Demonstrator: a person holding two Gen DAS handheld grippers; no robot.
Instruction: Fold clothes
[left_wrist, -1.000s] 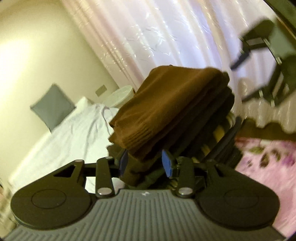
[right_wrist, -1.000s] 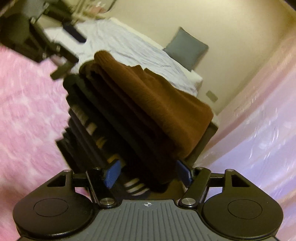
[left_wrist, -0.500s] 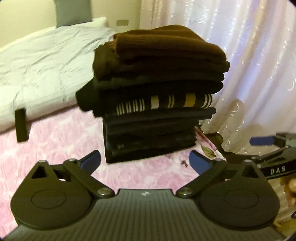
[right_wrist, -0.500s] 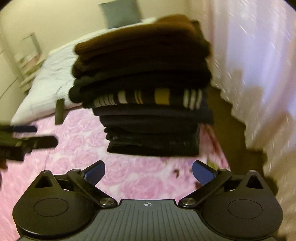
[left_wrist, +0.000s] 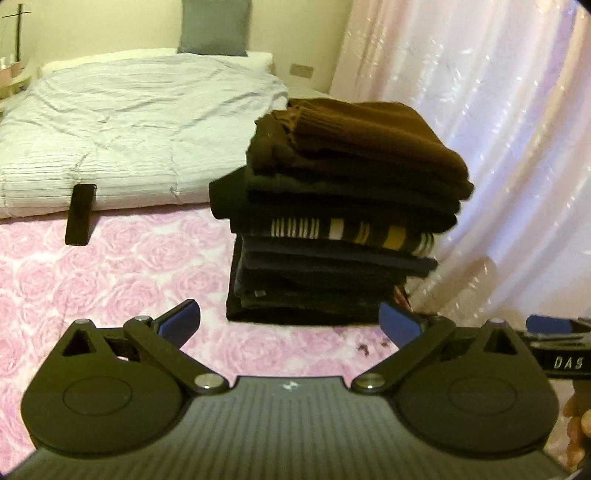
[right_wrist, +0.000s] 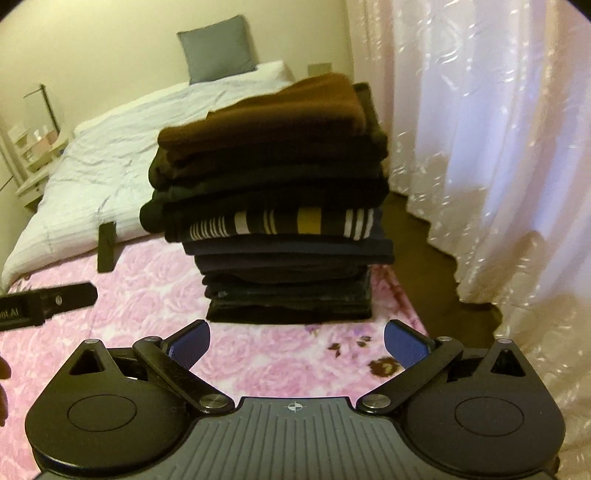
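Observation:
A tall stack of folded clothes (left_wrist: 332, 236) stands on the pink rose-patterned blanket (left_wrist: 110, 273). A brown knit sweater (left_wrist: 373, 144) lies on top, dark garments sit below, and one striped garment (left_wrist: 354, 230) is in the middle. The stack also shows in the right wrist view (right_wrist: 280, 206), with the brown sweater (right_wrist: 273, 114) on top. My left gripper (left_wrist: 290, 325) is open and empty, a short way in front of the stack's base. My right gripper (right_wrist: 297, 341) is open and empty, also just in front of the stack.
A white duvet (left_wrist: 122, 125) with a grey pillow (left_wrist: 214, 26) lies behind the stack. A black phone-like object (left_wrist: 79, 214) lies at the duvet's edge. Sheer curtains (left_wrist: 498, 129) hang on the right. Brown floor (right_wrist: 436, 251) shows past the blanket's right edge.
One second ago both grippers were closed on the stack and carrying it. They let go, opened wide and backed away; the stack now stands on the blanket.

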